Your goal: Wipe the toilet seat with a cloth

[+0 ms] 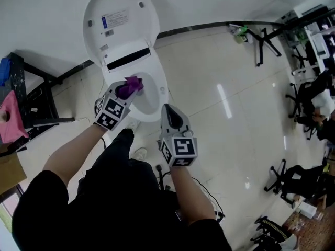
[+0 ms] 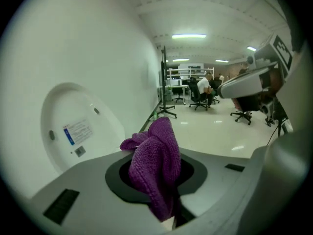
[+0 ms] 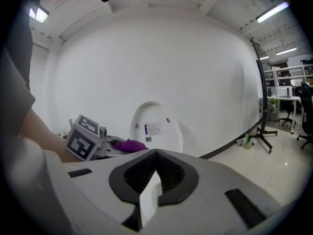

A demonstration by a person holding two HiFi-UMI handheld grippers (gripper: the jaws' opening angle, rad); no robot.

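A white toilet stands with its lid (image 1: 121, 20) raised and its seat (image 1: 162, 90) down around the bowl. My left gripper (image 1: 125, 91) hovers over the left side of the seat, shut on a bunched purple cloth (image 1: 131, 82). In the left gripper view the cloth (image 2: 156, 165) sticks up from between the jaws, with the lid (image 2: 73, 126) behind it. My right gripper (image 1: 166, 109) points at the front of the seat, shut, with nothing in it (image 3: 149, 190). From the right gripper view I see the left gripper's marker cube (image 3: 83, 138), the cloth (image 3: 128, 145) and the lid (image 3: 154, 129).
A black stand (image 1: 31, 93) with a pink object (image 1: 10, 116) is at the left by the wall. Cables (image 1: 157, 171) lie on the glossy floor near my legs. A black floor stand (image 1: 261, 43), a green bottle (image 1: 241, 33) and office chairs (image 1: 309, 98) are far right.
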